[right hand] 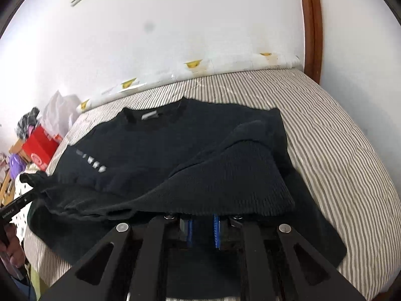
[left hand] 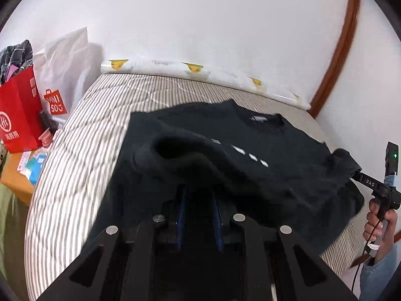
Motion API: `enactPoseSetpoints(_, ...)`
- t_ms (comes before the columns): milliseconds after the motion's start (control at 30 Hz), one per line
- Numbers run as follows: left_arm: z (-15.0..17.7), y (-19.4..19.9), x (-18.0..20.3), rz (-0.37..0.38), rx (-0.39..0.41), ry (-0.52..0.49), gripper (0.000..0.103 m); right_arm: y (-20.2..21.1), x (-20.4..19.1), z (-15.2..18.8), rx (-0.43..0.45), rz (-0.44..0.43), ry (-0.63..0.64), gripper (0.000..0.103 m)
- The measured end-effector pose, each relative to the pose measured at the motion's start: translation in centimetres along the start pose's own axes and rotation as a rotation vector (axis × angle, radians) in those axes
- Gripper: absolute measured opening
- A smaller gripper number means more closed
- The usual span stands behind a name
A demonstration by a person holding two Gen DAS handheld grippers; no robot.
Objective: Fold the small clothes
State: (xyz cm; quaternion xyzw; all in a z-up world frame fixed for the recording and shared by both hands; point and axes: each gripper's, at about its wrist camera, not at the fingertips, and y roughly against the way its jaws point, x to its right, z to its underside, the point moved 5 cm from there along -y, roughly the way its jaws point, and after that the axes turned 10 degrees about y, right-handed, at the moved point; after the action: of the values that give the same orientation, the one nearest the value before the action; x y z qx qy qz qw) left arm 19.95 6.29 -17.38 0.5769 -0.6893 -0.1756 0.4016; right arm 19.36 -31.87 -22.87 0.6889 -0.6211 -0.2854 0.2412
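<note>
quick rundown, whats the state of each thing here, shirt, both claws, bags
black knit t-shirt: lying on the striped bed cover, collar toward the wall, bottom hem lifted and partly folded up
left claw: shut on the shirt's hem
right claw: shut on the shirt's hem
red paper bag: upright beside the bed, stuffed with clothes
white plastic shopping bag: standing against the wall

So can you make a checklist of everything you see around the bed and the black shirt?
Surface: striped bed cover, wrinkled.
Job's things: black shirt lying on the bed, its lower edge lifted.
Clutter: red bag and white bag beside the bed.
Grippers: left gripper and right gripper each shut on the shirt's edge.
Cables: black cable hanging below the person's hand.
Surroundings: white wall, brown wooden frame.
</note>
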Motion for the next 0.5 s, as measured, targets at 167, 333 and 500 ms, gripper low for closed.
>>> enactPoseSetpoints(167, -3.0, -2.7, -0.5, -0.013, -0.012, 0.018, 0.018, -3.5, 2.2, -2.2, -0.038, 0.047, -0.071, 0.012)
enactPoseSetpoints(333, -5.4, -3.1, -1.3, -0.038, 0.008, 0.023, 0.018, -6.1, 4.1, -3.9, -0.082, 0.056, -0.141, 0.013)
enactPoseSetpoints(500, -6.5, -3.2, -2.7, -0.058, 0.006, -0.006, 0.026, -5.3, 4.2, -4.9, -0.049, 0.08, -0.072, 0.026)
